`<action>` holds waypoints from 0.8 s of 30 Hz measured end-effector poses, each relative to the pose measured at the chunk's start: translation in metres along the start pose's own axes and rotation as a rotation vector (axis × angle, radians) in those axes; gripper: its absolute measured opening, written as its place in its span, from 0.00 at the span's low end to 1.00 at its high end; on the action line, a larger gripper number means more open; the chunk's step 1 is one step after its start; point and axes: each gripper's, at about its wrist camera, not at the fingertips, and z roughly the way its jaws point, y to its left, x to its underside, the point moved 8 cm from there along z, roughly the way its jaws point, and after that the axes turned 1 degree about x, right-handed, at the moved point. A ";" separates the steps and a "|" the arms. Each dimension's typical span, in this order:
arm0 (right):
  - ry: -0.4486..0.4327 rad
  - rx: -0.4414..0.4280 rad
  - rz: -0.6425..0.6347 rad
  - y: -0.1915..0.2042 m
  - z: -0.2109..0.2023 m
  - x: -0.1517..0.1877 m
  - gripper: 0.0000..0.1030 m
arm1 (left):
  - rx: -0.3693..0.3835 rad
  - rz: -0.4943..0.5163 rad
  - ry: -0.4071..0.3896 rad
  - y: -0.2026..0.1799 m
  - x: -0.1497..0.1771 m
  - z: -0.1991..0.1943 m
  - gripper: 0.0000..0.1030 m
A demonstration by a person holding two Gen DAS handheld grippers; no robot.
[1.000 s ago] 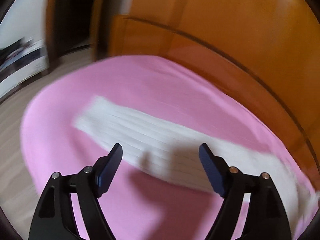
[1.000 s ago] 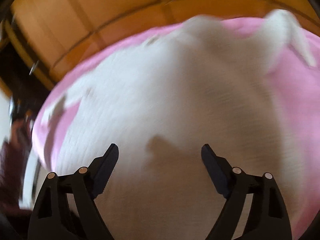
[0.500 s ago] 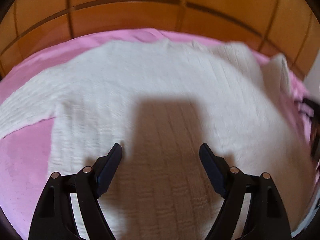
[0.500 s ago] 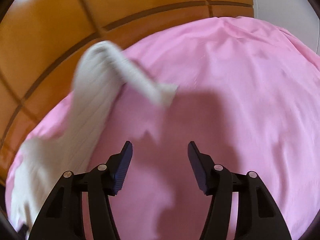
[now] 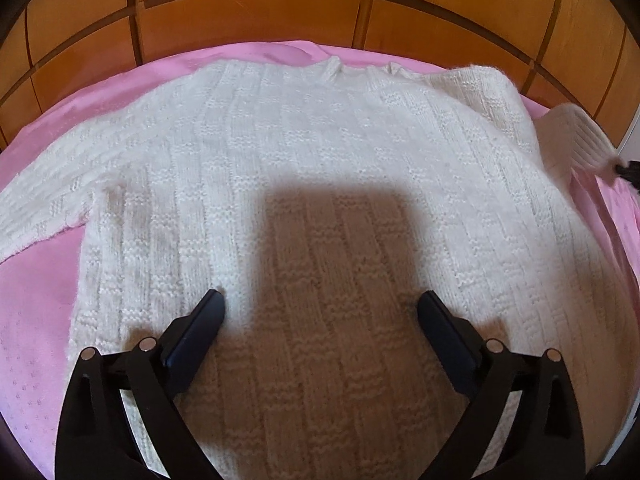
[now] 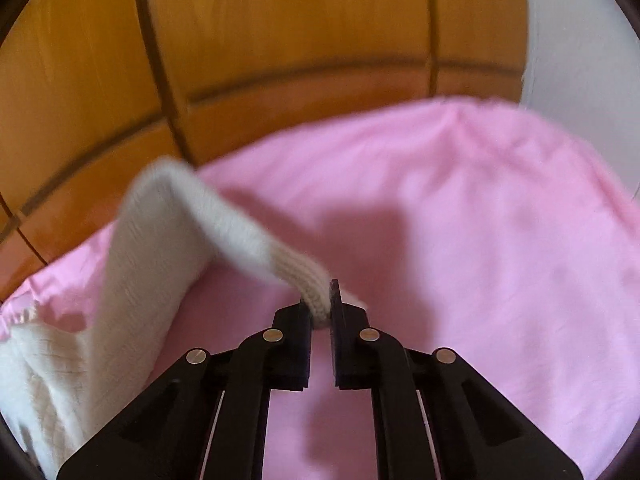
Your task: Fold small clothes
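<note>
White sweater [image 5: 320, 168] flat on pink bed [image 5: 36, 320].
Left hand-held gripper [image 5: 320, 308] spread wide over its body, jaws just widened; right hand-held gripper [image 6: 320, 304], just closed, pinches sleeve cuff [image 6: 308, 280] near bed's far edge.

The sweater [image 5: 320, 168] is cream-white, knitted in vertical ribs broken by small checked blocks; its cuff [image 6: 308, 276] is plain ribbed. The sheet [image 5: 36, 340] is pink with faint dotted rows. The headboard [image 5: 248, 20] is orange-brown wood with dark grooves.

Pink bedsheet [image 5: 36, 320] over bed, orange wood-panel headboard [image 5: 248, 16] behind, white wall [image 6: 580, 60] right
</note>
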 end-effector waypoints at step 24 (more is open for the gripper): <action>0.134 0.234 0.233 -0.147 0.030 0.033 0.67 | -0.004 0.005 0.000 0.001 0.001 -0.002 0.95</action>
